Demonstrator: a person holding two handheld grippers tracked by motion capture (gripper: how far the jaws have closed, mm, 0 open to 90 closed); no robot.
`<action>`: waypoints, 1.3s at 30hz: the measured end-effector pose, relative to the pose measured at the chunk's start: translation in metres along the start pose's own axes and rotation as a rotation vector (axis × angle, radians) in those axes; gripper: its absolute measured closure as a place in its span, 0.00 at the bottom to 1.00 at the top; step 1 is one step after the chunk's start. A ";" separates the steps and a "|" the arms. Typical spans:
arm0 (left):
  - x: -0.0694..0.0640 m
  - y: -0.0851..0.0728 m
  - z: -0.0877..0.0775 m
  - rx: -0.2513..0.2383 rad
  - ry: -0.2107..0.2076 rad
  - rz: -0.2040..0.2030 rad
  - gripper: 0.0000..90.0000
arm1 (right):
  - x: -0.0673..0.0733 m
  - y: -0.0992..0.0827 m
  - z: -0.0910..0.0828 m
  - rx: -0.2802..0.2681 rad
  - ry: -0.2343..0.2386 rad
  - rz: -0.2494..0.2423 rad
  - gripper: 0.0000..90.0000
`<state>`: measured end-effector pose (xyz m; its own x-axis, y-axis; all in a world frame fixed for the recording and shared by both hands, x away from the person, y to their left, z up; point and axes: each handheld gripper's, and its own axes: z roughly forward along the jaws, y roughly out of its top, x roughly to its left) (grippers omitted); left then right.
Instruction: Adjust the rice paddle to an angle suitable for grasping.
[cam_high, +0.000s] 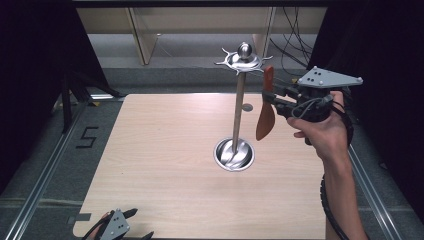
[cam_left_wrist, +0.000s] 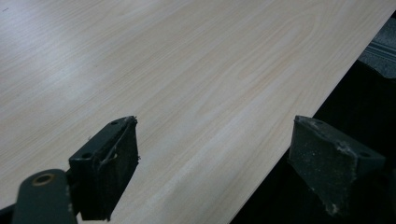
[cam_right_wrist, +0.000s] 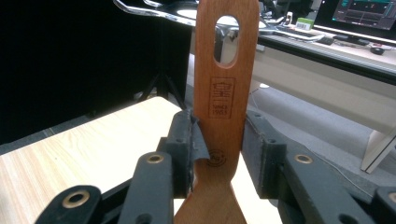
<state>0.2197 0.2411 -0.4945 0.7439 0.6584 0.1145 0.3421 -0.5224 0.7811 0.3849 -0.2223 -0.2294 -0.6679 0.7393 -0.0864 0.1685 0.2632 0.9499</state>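
A metal utensil stand (cam_high: 238, 105) rises from a round base (cam_high: 234, 154) in the middle of the wooden table (cam_high: 165, 165), and its top ring of hooks (cam_high: 243, 60) is bare. My right gripper (cam_high: 270, 98) is shut on a wooden spatula (cam_high: 265, 122), held upright just right of the stand, blade down. In the right gripper view the jaws clamp the spatula handle (cam_right_wrist: 226, 93) below its hanging hole (cam_right_wrist: 227, 39), with the hooks (cam_right_wrist: 154, 9) just behind. My left gripper (cam_high: 141, 223) rests open and holds nothing at the table's near left edge (cam_left_wrist: 215, 163).
Dark curtains flank the table on both sides. Behind it are a wooden frame (cam_high: 145, 35) and loose cables (cam_high: 292, 40). Metal rails (cam_high: 45, 170) run along the floor beside the table. A desk with a monitor (cam_right_wrist: 364, 18) shows in the right gripper view.
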 end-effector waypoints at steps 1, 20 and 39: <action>0.000 0.000 0.000 0.001 0.000 0.000 0.17 | -0.001 0.001 0.000 -0.005 -0.001 -0.010 0.74; -0.001 0.000 0.000 -0.006 -0.007 -0.008 0.17 | -0.005 0.001 0.017 0.020 0.012 0.014 0.74; -0.002 -0.001 0.001 -0.008 -0.014 -0.029 0.17 | -0.004 -0.022 0.000 -0.026 0.001 0.087 0.53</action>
<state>0.2183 0.2392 -0.4958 0.7419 0.6653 0.0835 0.3591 -0.4994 0.7885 0.3838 -0.2314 -0.2498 -0.6522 0.7581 -0.0033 0.2071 0.1824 0.9612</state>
